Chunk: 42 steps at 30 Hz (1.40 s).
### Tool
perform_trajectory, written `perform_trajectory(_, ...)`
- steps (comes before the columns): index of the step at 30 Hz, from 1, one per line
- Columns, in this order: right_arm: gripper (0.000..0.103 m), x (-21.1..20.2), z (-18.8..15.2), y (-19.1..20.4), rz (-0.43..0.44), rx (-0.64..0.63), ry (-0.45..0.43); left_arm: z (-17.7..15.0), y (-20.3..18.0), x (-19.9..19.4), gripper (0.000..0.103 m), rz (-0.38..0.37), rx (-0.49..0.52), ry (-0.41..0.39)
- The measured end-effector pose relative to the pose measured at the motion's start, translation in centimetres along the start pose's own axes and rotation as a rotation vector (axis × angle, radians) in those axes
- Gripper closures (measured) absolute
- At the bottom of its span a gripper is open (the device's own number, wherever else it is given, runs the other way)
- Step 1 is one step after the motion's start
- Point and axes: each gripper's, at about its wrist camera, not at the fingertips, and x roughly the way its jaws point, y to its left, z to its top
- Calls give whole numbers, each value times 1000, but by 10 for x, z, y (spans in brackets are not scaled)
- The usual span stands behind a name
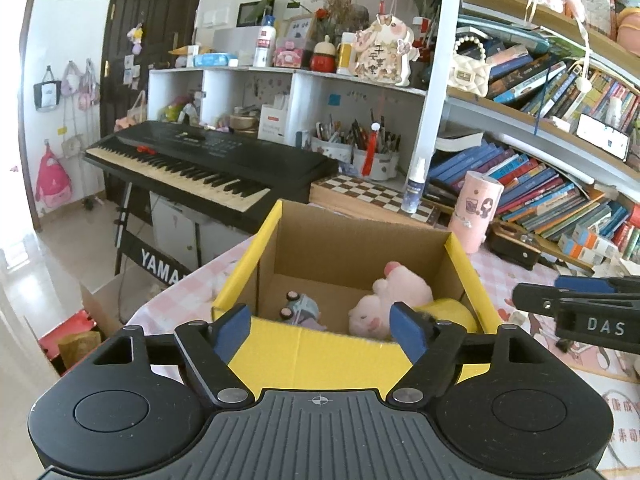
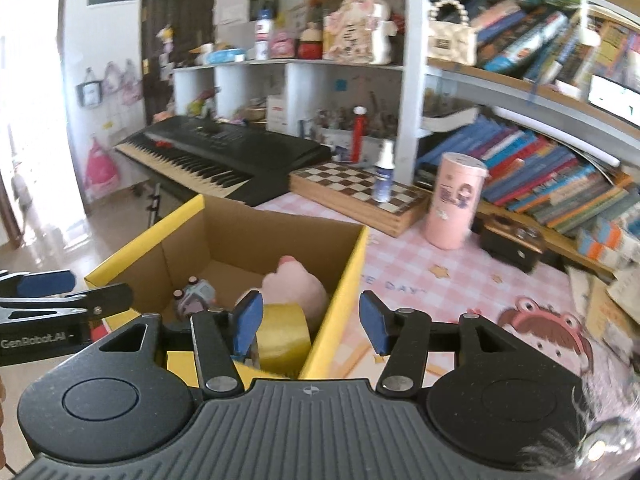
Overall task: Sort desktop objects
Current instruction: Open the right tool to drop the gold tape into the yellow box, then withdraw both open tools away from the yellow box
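Note:
A yellow cardboard box [image 1: 248, 256] stands open on the pink checked tablecloth. Inside it lie a pink plush toy [image 1: 396, 292], a small grey toy car [image 1: 302, 308] and a yellow tape roll [image 1: 452, 312]. My left gripper [image 1: 320, 328] hovers open over the box's near wall, with nothing between its blue pads. In the right wrist view the same box [image 2: 140, 248] holds the plush [image 2: 296, 284], the car [image 2: 196, 294] and the tape roll [image 2: 280, 334]. My right gripper [image 2: 311, 324] is open above the box's right wall and holds nothing. Each gripper shows at the edge of the other's view.
Behind the box on the table are a chessboard [image 2: 352, 192] with a spray bottle [image 2: 384, 176], a pink canister [image 2: 456, 204] and a small black case [image 2: 512, 244]. Bookshelves fill the right side. A black piano keyboard [image 1: 200, 164] stands beyond the table's left edge.

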Motion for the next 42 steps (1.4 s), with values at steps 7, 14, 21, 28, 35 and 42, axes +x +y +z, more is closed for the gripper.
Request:
perform_trajectory(7, 52, -29, -26, 6, -53, 51, 14, -13, 5, -19, 24, -29, 25, 18)
perform_trajectory(14, 52, -52, -51, 17, -79, 85, 34, -25, 5, -36, 21, -48, 59, 38)
perform_trajectory(21, 52, -70, -75, 32, -92, 105, 61, -39, 7, -51, 18, -68, 82, 64)
perform_trajectory(28, 49, -84, -96, 44, -102, 110, 81, -53, 6, -62, 18, -85, 109, 89)
perform_trajectory(35, 48, -95, -114, 52, -116, 122, 103, -66, 5, -69, 17, -105, 135, 117)
perform_trajectory(42, 44, -103, -127, 61, -128, 107, 127, -77, 1, -71, 17, -145, 142, 162)
